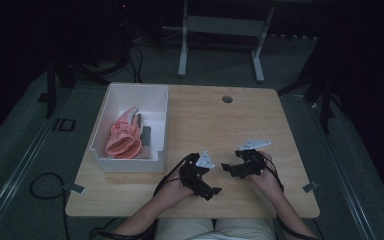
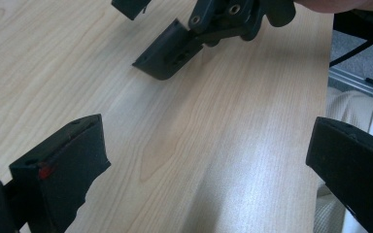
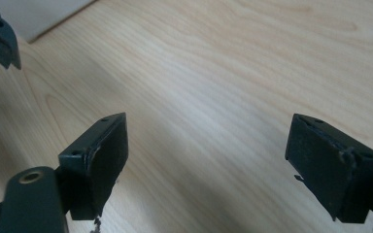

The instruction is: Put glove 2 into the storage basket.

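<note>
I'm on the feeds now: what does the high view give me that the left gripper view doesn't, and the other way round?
High view alone: the white bin at the table's left, holding pink gloves, apart from both grippers; the left gripper itself, and the person's hands.

Left gripper view alone: its own jaws close up, spread wide with bare wood between them, nothing gripped.

Both: the wooden table and the right gripper, hovering close beside the left, open.
</note>
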Action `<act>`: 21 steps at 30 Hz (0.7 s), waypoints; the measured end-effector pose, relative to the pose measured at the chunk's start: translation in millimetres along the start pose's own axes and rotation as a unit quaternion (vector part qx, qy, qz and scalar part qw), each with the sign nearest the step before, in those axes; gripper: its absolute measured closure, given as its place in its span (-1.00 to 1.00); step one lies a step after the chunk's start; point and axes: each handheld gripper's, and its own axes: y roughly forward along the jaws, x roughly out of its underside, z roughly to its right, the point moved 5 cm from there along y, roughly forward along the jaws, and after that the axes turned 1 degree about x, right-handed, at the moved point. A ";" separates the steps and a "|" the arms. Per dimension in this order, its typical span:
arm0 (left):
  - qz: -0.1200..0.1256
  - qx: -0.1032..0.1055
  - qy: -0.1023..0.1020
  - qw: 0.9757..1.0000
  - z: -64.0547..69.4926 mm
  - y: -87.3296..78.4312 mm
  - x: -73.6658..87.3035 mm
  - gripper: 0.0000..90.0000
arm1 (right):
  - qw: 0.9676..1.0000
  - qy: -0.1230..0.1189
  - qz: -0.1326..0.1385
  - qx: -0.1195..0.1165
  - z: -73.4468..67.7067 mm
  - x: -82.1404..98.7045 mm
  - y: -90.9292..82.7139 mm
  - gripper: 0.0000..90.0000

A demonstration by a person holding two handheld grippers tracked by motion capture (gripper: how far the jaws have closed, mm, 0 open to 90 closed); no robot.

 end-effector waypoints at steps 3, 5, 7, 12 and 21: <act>0.001 0.002 -0.002 1.000 -0.3 3.0 5.2 -0.98 | 1.000 -0.003 0.000 0.001 1.9 7.1 -1.3 -0.67; 0.000 0.001 -0.002 1.000 -0.7 4.6 8.2 -0.98 | 1.000 -0.003 0.004 -0.001 3.3 10.5 -2.8 -0.68; -0.004 -0.002 -0.003 1.000 -1.7 6.9 11.3 -0.98 | 1.000 -0.003 0.008 0.006 5.5 13.1 -4.2 -0.68; -0.006 -0.007 -0.004 1.000 -3.4 11.3 16.9 -0.98 | 1.000 0.005 0.010 0.015 11.8 18.2 -5.8 -0.69; -0.001 -0.015 -0.015 1.000 -9.3 13.2 24.1 -0.98 | 0.996 0.010 0.013 0.082 36.6 32.9 -9.7 -0.69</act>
